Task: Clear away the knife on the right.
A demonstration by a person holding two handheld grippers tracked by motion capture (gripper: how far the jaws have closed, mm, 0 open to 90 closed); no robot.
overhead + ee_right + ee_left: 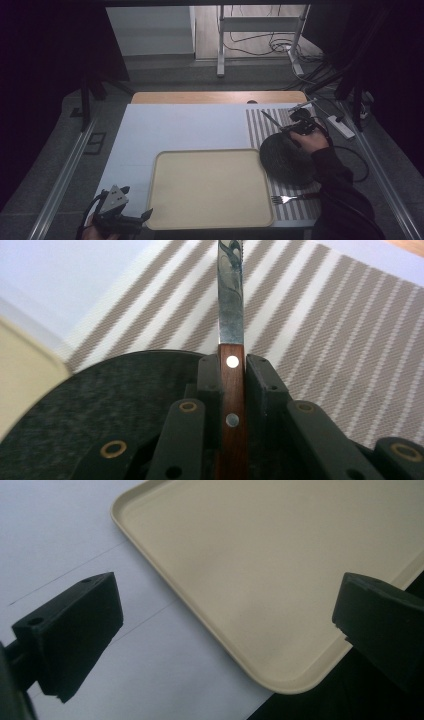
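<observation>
A knife (231, 315) with a riveted wooden handle and a serrated steel blade is clamped between the jaws of the right gripper (231, 365), above a dark, speckled round plate (100, 410) and a woven striped placemat (325, 340). The left gripper (225, 615) is held wide with nothing in it, over the rounded corner of a smooth beige tray (280, 580) on the pale worktop (60, 530).

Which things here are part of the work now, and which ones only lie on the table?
In use: knife, clamped by the right gripper.
Lying about: dark plate, fork, striped mat, beige tray; open left gripper waits at tray corner.
</observation>
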